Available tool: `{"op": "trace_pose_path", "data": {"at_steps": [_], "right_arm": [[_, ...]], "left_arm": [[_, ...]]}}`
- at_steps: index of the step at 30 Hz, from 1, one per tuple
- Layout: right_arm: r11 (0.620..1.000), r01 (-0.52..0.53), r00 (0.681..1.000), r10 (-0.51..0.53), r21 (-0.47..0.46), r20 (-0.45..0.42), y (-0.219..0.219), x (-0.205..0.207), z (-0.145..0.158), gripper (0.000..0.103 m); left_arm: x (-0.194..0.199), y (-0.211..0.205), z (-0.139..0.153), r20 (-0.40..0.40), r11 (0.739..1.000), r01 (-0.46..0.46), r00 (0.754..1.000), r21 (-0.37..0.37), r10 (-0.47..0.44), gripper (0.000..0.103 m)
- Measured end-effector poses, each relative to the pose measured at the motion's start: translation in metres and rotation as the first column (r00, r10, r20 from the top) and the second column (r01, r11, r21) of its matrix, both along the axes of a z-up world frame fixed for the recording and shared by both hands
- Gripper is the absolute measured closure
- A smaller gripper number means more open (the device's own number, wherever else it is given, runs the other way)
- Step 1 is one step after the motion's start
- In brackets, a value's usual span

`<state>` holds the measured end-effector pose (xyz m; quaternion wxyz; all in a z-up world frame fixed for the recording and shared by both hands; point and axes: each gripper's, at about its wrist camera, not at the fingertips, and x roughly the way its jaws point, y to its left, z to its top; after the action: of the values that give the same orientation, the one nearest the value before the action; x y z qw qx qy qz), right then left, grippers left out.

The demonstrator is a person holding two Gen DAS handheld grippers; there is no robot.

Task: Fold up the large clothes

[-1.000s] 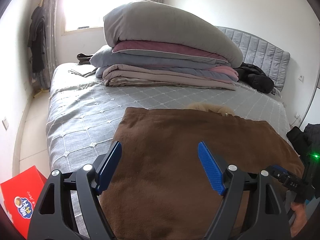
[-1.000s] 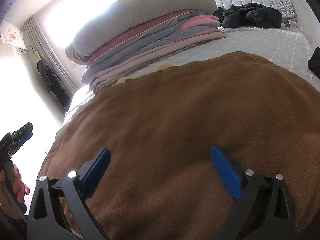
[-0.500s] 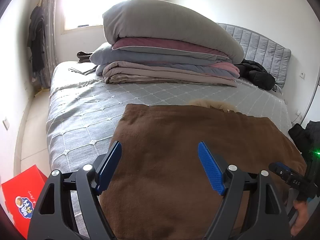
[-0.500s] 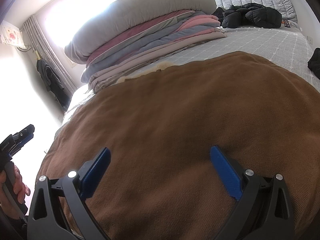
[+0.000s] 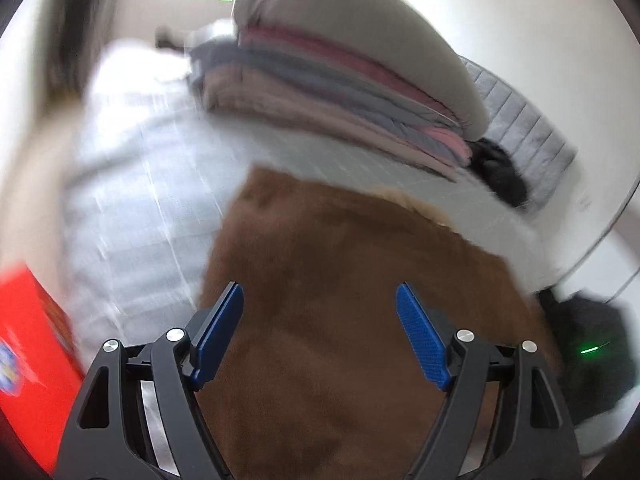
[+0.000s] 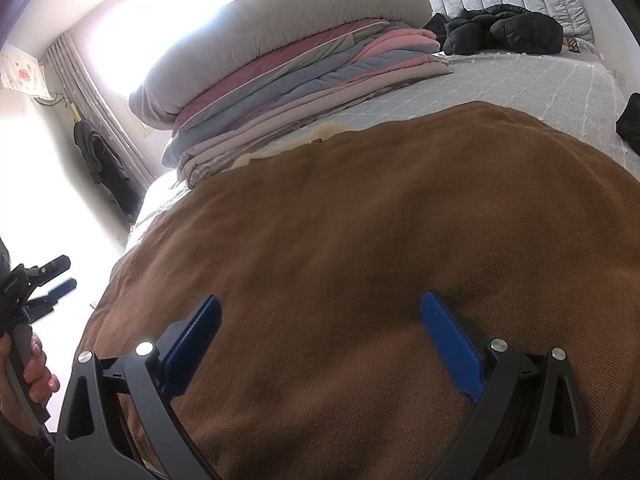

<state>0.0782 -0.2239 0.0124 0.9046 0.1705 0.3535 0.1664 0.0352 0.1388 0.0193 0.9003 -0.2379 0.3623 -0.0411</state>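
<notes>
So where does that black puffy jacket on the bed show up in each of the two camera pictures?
Left wrist view: black jacket, blurred, at right, just past the low end of the quilt stack.
Right wrist view: black jacket, top right, against the grey headboard.
Shared landmark: the folded quilt stack beside it.

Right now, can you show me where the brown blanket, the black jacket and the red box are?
brown blanket (image 6: 380,240): right wrist view, middle of its top surface.
black jacket (image 6: 508,28): right wrist view, middle of the puffy heap.
red box (image 5: 32,360): left wrist view, its near side.
</notes>
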Motion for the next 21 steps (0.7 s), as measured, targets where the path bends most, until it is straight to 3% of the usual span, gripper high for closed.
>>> {"op": "trace_pose_path", "data": {"at_steps": [1, 3, 7, 9, 15, 17, 20, 21], "right_arm": [[1.0, -0.001, 1.0, 0.001, 0.006, 0.0, -0.002, 0.0, 0.0, 0.007], [1.0, -0.001, 1.0, 0.001, 0.01, 0.0, -0.004, 0.0, -0.001, 0.007], [1.0, -0.002, 1.0, 0.002, 0.014, -0.003, -0.006, 0.0, -0.001, 0.007], [1.0, -0.002, 1.0, 0.003, 0.014, -0.003, -0.007, -0.001, -0.001, 0.007], [1.0, -0.003, 1.0, 0.003, 0.013, -0.003, -0.007, -0.001, 0.0, 0.007], [1.0, -0.003, 1.0, 0.003, 0.013, -0.003, -0.007, -0.001, 0.0, 0.007], [1.0, -0.003, 1.0, 0.003, 0.013, -0.003, -0.007, -0.001, 0.0, 0.007], [1.0, -0.003, 1.0, 0.003, 0.013, -0.003, -0.007, 0.0, 0.0, 0.007]], "left_arm": [[-0.002, 0.016, -0.007, -0.036, 0.993, 0.008, 0.999, -0.117, -0.012, 0.028], [-0.018, 0.044, -0.017, -0.055, 0.962, -0.042, 0.998, -0.27, 0.028, 0.028], [-0.052, 0.077, -0.038, -0.097, 0.903, -0.11, 0.992, -0.415, 0.076, 0.028], [-0.068, 0.083, -0.055, -0.143, 0.874, -0.129, 0.987, -0.468, 0.069, 0.028], [-0.095, 0.081, -0.094, -0.248, 0.82, -0.16, 0.969, -0.55, 0.023, 0.028], [-0.101, 0.075, -0.105, -0.251, 0.784, -0.141, 0.968, -0.604, -0.019, 0.028], [-0.1, 0.064, -0.122, -0.251, 0.697, -0.116, 0.963, -0.708, -0.095, 0.028], [-0.101, 0.061, -0.125, -0.25, 0.682, -0.11, 0.962, -0.723, -0.109, 0.028]]}}
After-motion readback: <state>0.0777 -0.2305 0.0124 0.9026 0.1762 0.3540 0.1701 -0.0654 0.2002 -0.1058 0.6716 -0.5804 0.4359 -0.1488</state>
